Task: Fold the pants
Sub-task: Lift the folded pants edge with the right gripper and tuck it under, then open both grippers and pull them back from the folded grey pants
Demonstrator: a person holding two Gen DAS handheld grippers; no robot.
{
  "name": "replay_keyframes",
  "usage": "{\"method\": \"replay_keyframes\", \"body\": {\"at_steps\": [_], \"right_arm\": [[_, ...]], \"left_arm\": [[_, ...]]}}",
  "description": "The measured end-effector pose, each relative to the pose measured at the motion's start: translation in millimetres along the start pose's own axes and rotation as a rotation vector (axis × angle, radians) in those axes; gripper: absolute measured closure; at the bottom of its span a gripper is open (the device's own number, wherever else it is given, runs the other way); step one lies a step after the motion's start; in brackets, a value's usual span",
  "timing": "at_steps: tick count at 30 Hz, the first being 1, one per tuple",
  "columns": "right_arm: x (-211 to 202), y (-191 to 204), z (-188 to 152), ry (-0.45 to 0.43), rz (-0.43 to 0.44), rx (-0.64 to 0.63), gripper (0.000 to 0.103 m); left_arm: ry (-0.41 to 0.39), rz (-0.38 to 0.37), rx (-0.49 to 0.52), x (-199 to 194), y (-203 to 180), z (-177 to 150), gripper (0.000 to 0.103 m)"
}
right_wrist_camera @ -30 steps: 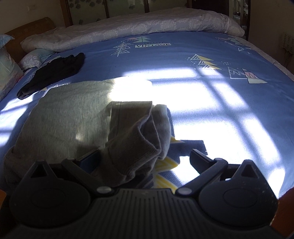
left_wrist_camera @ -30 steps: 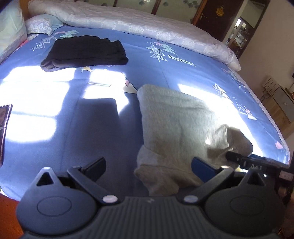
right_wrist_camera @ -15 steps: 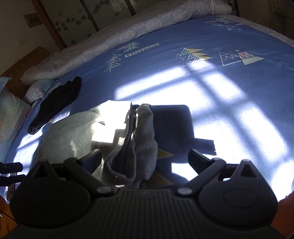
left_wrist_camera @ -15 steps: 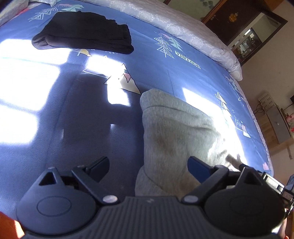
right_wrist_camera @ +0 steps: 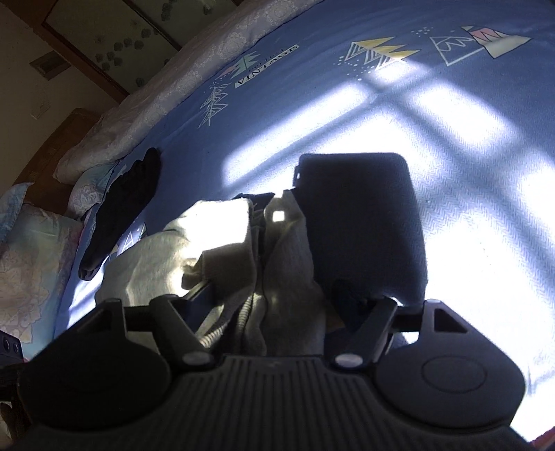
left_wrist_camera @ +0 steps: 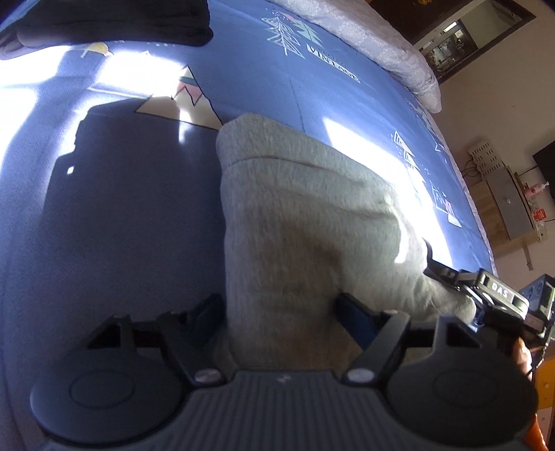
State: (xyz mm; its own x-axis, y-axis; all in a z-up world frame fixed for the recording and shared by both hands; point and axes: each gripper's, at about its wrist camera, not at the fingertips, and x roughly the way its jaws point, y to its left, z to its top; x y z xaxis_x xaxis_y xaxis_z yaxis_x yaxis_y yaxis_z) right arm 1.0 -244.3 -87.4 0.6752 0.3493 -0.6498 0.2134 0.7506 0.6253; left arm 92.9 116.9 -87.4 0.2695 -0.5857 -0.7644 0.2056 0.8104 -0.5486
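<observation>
Grey pants (left_wrist_camera: pixel 305 222) lie folded on the blue bedsheet (left_wrist_camera: pixel 121 215), half in shadow. My left gripper (left_wrist_camera: pixel 277 312) points down at their near left end. Its jaws are closing with the cloth between them; the fingertips (left_wrist_camera: pixel 208 308) flank the fabric without visibly squeezing it. In the right wrist view the pants' bunched, ribbed end (right_wrist_camera: pixel 277 277) sits between the closing jaws of my right gripper (right_wrist_camera: pixel 274 298), whose pads also stand beside the cloth. The right gripper's black housing (left_wrist_camera: pixel 499 295) shows at the pants' right end.
A folded black garment (left_wrist_camera: pixel 104 20) lies further back on the bed (right_wrist_camera: pixel 125 204). A rolled pale duvet (right_wrist_camera: pixel 194 79) runs along the far edge, and pillows (right_wrist_camera: pixel 31 263) lie at the head. A cabinet (left_wrist_camera: pixel 510 204) stands past the bed's right side.
Both grippers have come down and forward onto the near edge of the grey pants. Their jaws have narrowed and now straddle the cloth. The right gripper's view has rolled.
</observation>
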Motion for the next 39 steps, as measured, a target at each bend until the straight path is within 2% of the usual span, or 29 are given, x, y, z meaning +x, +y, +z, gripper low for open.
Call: {"method": "replay_keyframes", "body": {"at_steps": [1,2,4,8,11,14,17,20,23,25,29,34,36,37,38,39], "right_arm": [[3,-1,-2,0.011,0.021,0.026,0.035],[4,1,-4,0.011,0.028,0.038,0.036],[3,7,-8,0.028,0.050,0.024,0.055],[-8,18,-9,0.041,0.104,0.037,0.070],[-21,39,1,0.008,0.127,-0.005,0.073],[-31,75,23,-0.054,0.192,-0.073,0.074],[-34,121,54,-0.130,0.267,-0.162,0.074],[-17,174,92,-0.170,0.341,-0.240,0.074],[19,225,127,-0.208,0.377,-0.321,0.074],[54,252,151,-0.197,0.394,-0.327,0.074],[134,285,177,-0.160,0.388,-0.337,0.074],[242,300,181,-0.056,0.360,-0.323,0.074],[285,298,171,0.010,0.329,-0.308,0.073],[303,294,165,0.035,0.303,-0.307,0.069],[317,292,159,0.037,0.266,-0.310,0.062],[324,285,154,0.026,0.237,-0.300,0.046]], "left_arm": [[0.005,-0.004,0.005,4,-2,-3,0.043],[-0.007,0.007,0.017,5,-5,-5,0.045],[-0.031,0.049,0.034,5,-12,-9,0.054],[-0.070,0.060,0.032,-10,-22,-11,0.076],[-0.127,0.051,0.076,-33,-38,-4,0.077],[-0.242,0.055,0.110,-68,-47,16,0.077],[-0.370,0.077,0.121,-107,-44,50,0.077],[-0.487,0.125,0.125,-140,-36,95,0.077],[-0.571,0.207,0.118,-157,-18,146,0.077],[-0.597,0.260,0.097,-159,-2,180,0.076],[-0.628,0.366,0.052,-138,34,245,0.076],[-0.587,0.477,-0.047,-92,102,296,0.076],[-0.529,0.527,-0.109,-66,137,307,0.074],[-0.498,0.556,-0.139,-53,151,309,0.072],[-0.484,0.604,-0.168,-44,161,307,0.058],[-0.502,0.630,-0.177,-40,167,301,0.048]]}}
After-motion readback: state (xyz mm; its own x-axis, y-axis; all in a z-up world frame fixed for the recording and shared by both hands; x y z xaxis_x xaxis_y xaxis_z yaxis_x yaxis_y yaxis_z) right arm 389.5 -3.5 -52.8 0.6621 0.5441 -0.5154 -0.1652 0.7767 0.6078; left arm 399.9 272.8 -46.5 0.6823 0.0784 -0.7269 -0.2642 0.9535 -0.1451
